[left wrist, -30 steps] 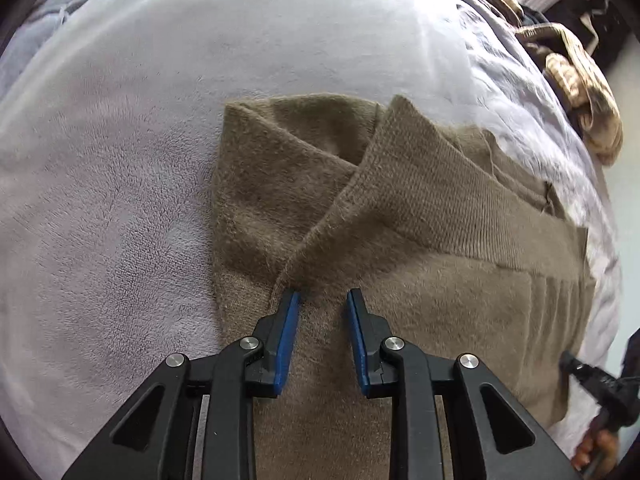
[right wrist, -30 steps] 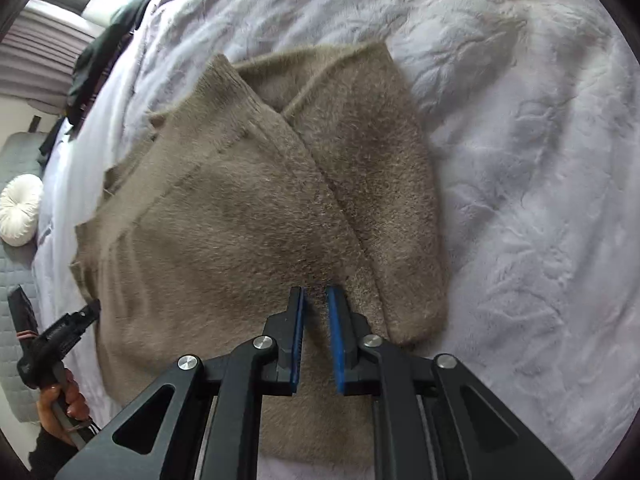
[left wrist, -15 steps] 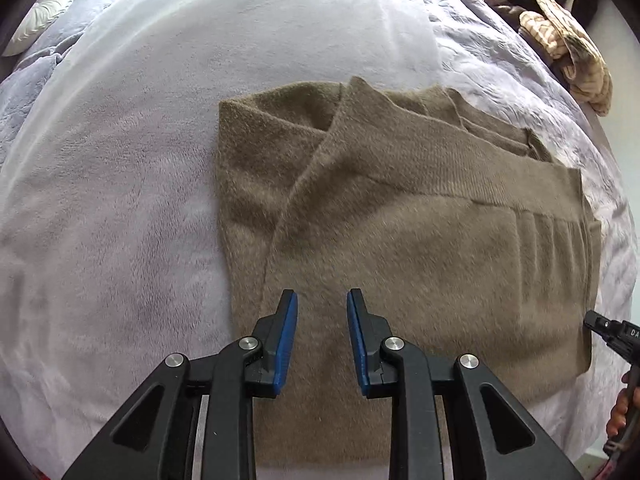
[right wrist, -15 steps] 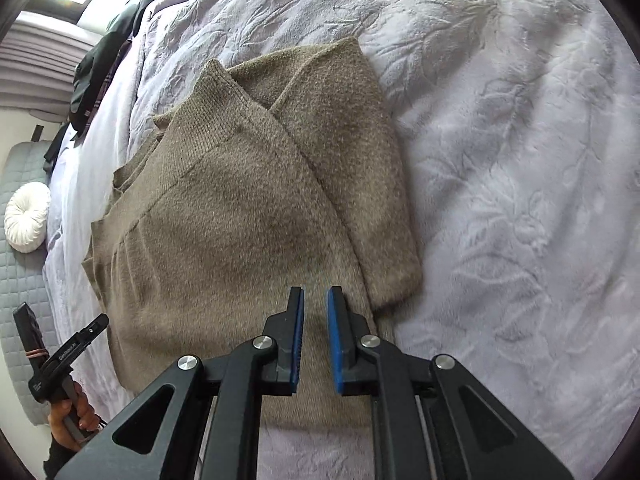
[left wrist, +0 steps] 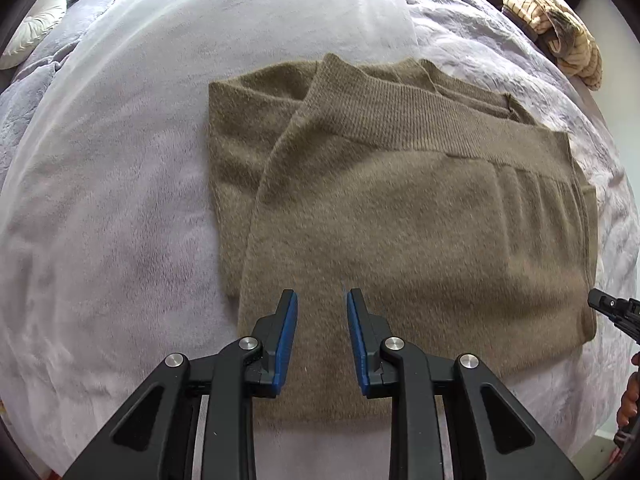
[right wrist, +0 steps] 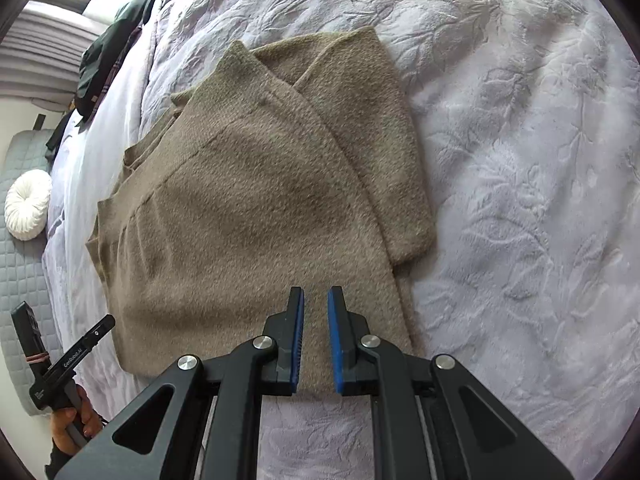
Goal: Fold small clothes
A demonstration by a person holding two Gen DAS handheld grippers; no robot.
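An olive-brown knit sweater (left wrist: 400,220) lies folded flat on the lilac bedspread, one side flap laid over the body and the ribbed hem on top. My left gripper (left wrist: 322,294) hovers open above its near edge, nothing between the blue pads. In the right wrist view the same sweater (right wrist: 248,208) lies below my right gripper (right wrist: 316,292), whose jaws are shut with only a sliver between them, gripping nothing. Each gripper shows at the edge of the other's view: the right one (left wrist: 612,312), and the left one (right wrist: 72,360) with a hand (right wrist: 68,424) on its handle.
Fluffy lilac bedding (right wrist: 520,200) spreads around the sweater. A pile of tan and striped clothes (left wrist: 560,32) lies at the far right edge, dark garments (right wrist: 108,60) at the far side, and a round white cushion (right wrist: 28,204) on a grey quilted surface.
Both grippers have lifted away from the sweater, which now looks smaller and further off. The left one has also moved sideways off the folded flap. The sweater stays flat.
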